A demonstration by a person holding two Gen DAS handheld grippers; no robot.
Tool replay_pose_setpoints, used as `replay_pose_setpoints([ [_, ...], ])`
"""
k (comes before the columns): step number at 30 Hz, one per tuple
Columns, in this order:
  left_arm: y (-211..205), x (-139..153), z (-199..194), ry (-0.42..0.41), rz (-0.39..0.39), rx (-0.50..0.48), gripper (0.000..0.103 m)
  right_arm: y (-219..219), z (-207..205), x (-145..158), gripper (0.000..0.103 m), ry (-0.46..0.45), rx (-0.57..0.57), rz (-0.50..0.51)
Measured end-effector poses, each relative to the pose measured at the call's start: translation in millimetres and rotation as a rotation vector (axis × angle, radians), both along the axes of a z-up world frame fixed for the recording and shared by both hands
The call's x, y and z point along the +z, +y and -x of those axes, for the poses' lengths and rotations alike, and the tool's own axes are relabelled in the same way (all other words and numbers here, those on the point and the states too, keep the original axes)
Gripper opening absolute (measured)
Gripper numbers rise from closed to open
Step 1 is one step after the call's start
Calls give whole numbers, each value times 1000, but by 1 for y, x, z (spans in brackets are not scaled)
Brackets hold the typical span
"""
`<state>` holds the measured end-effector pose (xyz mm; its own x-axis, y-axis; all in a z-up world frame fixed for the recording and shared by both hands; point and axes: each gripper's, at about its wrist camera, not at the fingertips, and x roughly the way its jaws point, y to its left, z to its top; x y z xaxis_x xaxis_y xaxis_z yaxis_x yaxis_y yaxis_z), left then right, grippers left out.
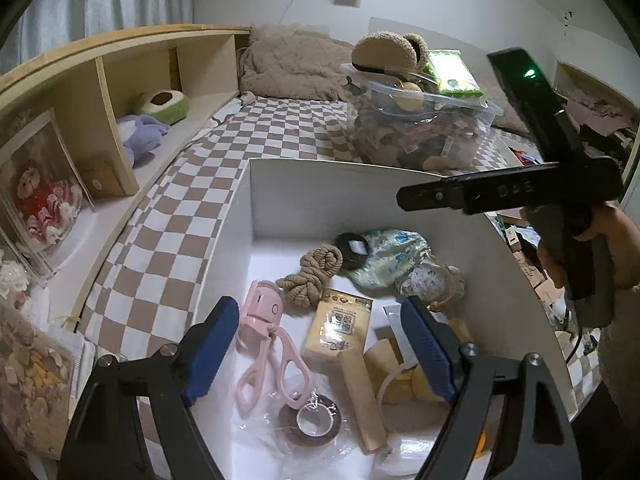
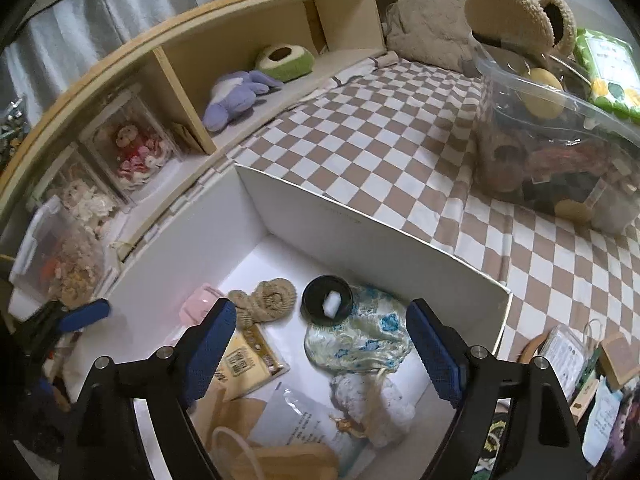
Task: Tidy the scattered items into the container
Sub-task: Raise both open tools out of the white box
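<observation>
Box [image 2: 360,216]: many items stowed | left gripper [image 1: 320,352], right gripper [image 2: 320,356]: held wide, empty | clutter [image 2: 580,364] left outside

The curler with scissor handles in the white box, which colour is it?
Pink. The curler shows best in the left wrist view, lying inside the white box.

I find the white container [image 1: 280,196] open-topped on the checkered bed. Inside: pink eyelash curler [image 1: 266,344] by its left wall, tan rope bundle [image 1: 310,278] and black ring [image 1: 352,250] toward the far wall, floral pouch [image 2: 356,338] at right, yellow packet [image 1: 338,330] centre, tape roll [image 1: 310,420] near edge.
</observation>
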<state>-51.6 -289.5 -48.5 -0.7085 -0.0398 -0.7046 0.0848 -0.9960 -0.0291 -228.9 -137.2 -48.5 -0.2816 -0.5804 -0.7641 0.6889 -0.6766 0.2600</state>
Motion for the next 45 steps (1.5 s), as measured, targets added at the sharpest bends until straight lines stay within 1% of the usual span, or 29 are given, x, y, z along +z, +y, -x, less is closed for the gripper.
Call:
replay_pose_setpoints([
  [12, 14, 6, -7, 4, 14, -11, 84, 12, -18, 7, 87, 6, 28, 22],
  [19, 17, 9, -11, 8, 14, -4, 84, 26, -29, 14, 87, 10, 33, 57],
  [24, 21, 12, -17, 15, 3, 0, 84, 40, -43, 24, 87, 62, 42, 107],
  [29, 24, 15, -20, 24, -10, 16, 84, 51, -59, 28, 87, 91, 59, 110],
  [32, 26, 17, -23, 32, -19, 19, 84, 60, -65, 30, 87, 90, 59, 122],
  [33, 27, 18, -23, 35, -19, 25, 88, 64, -67, 31, 89, 92, 56, 129],
  [34, 28, 19, -25, 39, -14, 33, 92, 68, -69, 32, 96, 99, 51, 135],
  [35, 29, 19, -26, 43, -9, 40, 99, 71, -70, 33, 101, 107, 48, 138],
  [36, 30, 20, -27, 46, -5, 45, 100, 74, -72, 34, 103, 119, 46, 138],
  [38, 32, 20, -29, 49, -3, 49, 103, 79, -78, 36, 103, 158, 39, 123],
  [41, 38, 21, -31, 53, -11, 44, 103, 84, -84, 36, 103, 187, 39, 104],
  [45, 47, 22, -34, 57, 6, 41, 103, 93, -90, 35, 103, 222, 33, 93],
])
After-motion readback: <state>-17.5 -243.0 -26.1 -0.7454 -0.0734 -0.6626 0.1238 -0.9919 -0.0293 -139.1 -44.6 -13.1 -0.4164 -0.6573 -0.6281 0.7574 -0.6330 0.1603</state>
